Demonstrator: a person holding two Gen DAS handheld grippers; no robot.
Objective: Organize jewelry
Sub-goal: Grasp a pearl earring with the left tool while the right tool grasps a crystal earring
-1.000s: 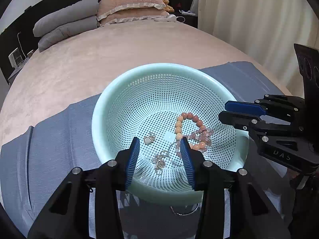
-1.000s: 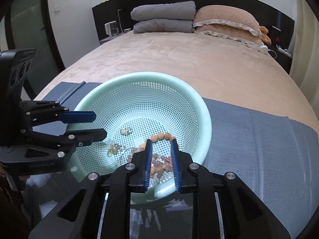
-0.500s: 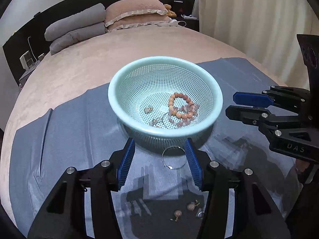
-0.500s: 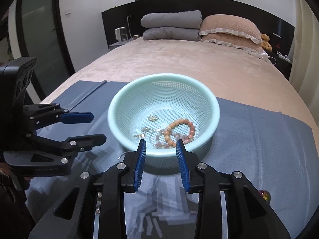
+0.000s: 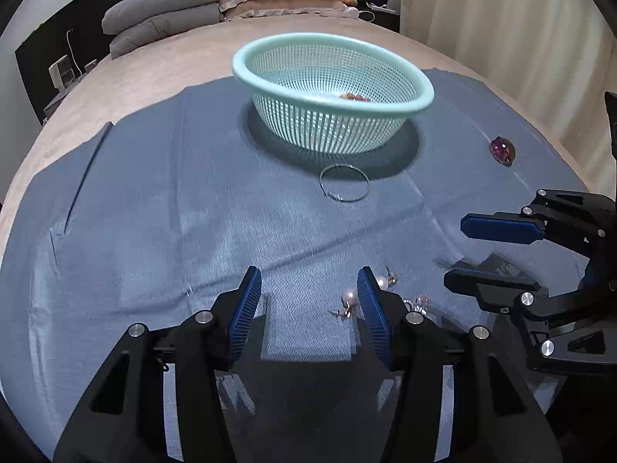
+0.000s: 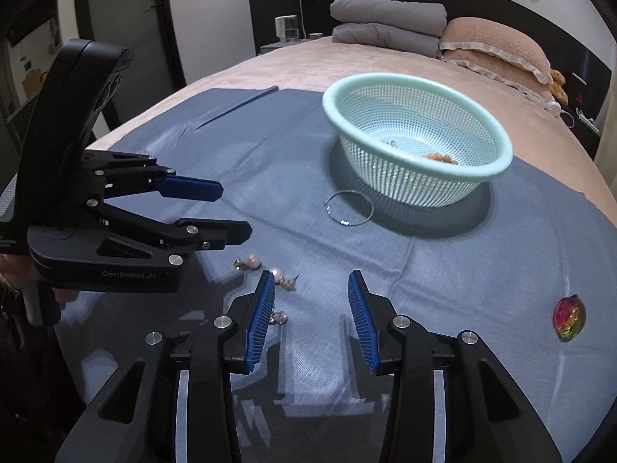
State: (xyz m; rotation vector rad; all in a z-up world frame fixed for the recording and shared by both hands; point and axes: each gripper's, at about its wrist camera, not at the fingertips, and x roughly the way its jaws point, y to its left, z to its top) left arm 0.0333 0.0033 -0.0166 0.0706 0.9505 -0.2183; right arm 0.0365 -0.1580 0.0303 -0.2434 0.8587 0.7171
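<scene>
A mint mesh basket (image 5: 408,106) (image 6: 497,166) stands on a blue cloth (image 5: 162,208) (image 6: 482,270) and holds a pink bead bracelet (image 5: 353,96) (image 6: 441,158). A thin silver bangle (image 5: 344,183) (image 6: 349,207) lies on the cloth before it. Pearl earrings (image 5: 349,295) (image 6: 250,262) lie near both grippers. A red gem brooch (image 5: 502,149) (image 6: 569,317) lies to the right. My left gripper (image 5: 308,289) (image 6: 219,208) is open and empty, low over the cloth beside the earrings. My right gripper (image 6: 311,289) (image 5: 478,250) is open and empty.
The cloth covers a beige bed (image 6: 293,65). Grey folded blankets (image 6: 385,23) and a pink pillow (image 6: 497,42) lie at the headboard. A curtain (image 5: 501,19) hangs to the right in the left wrist view.
Both grippers have pulled back from the basket and dropped low over the cloth near the earrings. The right gripper's jaws have opened wider.
</scene>
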